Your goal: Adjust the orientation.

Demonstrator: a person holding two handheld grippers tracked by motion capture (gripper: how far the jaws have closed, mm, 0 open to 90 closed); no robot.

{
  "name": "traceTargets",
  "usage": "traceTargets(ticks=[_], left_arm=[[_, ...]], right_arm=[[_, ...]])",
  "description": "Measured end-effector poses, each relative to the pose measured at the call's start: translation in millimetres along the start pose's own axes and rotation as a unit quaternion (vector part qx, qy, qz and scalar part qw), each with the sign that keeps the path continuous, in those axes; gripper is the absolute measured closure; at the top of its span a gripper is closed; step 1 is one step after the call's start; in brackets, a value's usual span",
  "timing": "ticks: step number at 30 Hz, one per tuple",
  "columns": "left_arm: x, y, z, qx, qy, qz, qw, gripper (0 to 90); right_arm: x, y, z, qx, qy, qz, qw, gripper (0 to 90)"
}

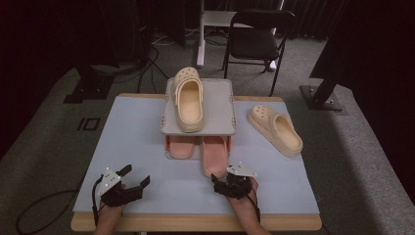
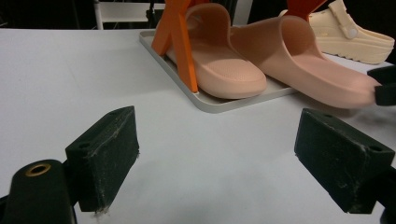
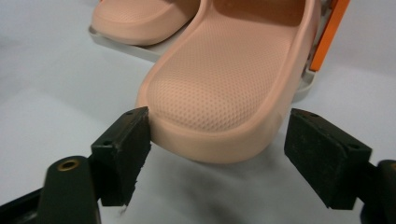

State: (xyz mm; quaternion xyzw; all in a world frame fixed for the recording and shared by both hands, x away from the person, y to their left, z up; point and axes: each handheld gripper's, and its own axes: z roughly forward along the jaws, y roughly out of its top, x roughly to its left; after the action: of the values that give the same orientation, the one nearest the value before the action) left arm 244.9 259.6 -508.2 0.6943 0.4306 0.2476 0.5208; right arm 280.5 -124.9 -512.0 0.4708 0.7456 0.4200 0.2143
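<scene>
The pink slide (image 3: 224, 79) is sticking out of the rack's (image 1: 198, 129) lower shelf onto the table (image 1: 137, 142), its front hiding under the top shelf. The right gripper (image 3: 217, 154) is standing with jaws apart around its heel, not clamping. The left gripper (image 2: 215, 154) is gaping over bare table. A second slide (image 2: 219, 65) is lying half hidden beside it.

Clog (image 1: 189, 99) on rack top (image 1: 220, 105), two slides (image 1: 214, 155) beneath, second clog (image 1: 274, 129) right.
</scene>
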Motion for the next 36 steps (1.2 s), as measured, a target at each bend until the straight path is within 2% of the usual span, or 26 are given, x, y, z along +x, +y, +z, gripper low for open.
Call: traceTargets(ticks=[9,20,27,36], left_arm=[[0.3,-0.6,0.7,0.000,0.000,-0.001,1.0000,13.5],[0.4,-1.0,0.6,0.001,-0.001,-0.002,1.0000,13.5],[0.4,-1.1,0.6,0.001,-0.002,-0.002,1.0000,13.5],[-0.3,-1.3,1.5,0.003,-0.002,-0.001,1.0000,13.5]], right_arm=[[-10.0,14.4,17.7,-0.006,-0.019,0.006,0.9998,20.7],[-12.7,26.5,38.2,-0.008,-0.039,0.006,0.9992,20.4],[-14.1,28.3,39.1,-0.002,-0.022,0.007,0.9997,19.8],[-17.3,25.4,24.7,-0.002,-0.002,0.003,1.0000,20.2]])
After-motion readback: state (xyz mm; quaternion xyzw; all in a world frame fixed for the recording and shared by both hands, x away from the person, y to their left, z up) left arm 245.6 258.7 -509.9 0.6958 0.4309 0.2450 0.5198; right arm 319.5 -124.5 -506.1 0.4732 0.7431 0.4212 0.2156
